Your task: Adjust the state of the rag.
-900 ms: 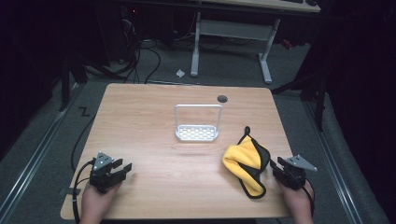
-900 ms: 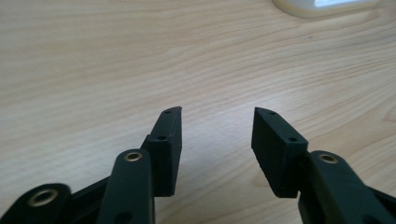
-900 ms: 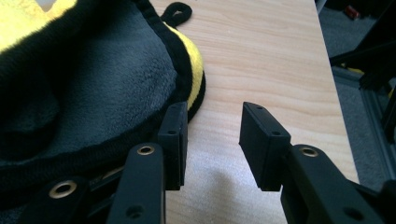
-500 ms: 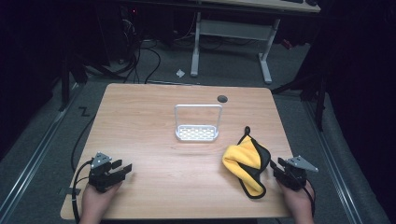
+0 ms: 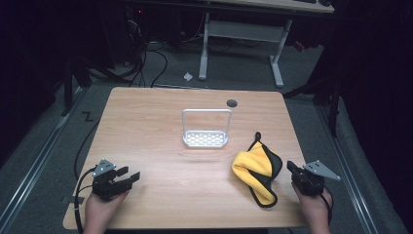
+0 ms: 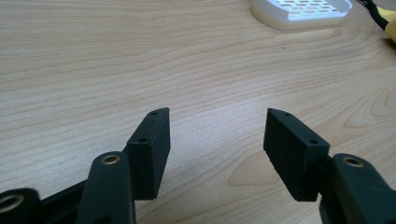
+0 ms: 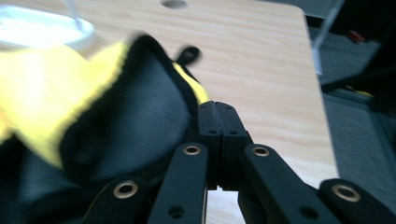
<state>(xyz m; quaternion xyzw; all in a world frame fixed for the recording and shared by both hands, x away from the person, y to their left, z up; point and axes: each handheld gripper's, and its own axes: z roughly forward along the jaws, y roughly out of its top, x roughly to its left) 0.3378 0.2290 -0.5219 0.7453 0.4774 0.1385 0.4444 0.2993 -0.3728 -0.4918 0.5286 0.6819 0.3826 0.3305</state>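
while the left tool [image 5: 127, 177] rests at the near left corner of the wooden surface [image 5: 160, 122] with its jaws spread apart and nothing between them, the right tool [image 5: 292, 168] sits at the near right edge with its jaws pressed together, empty, just beside the crumpled yellow and black cloth [image 5: 257, 168]; that cloth lies on the right half of the surface, near the white perforated rack [image 5: 205, 138] with its wire handle standing upright at the middle
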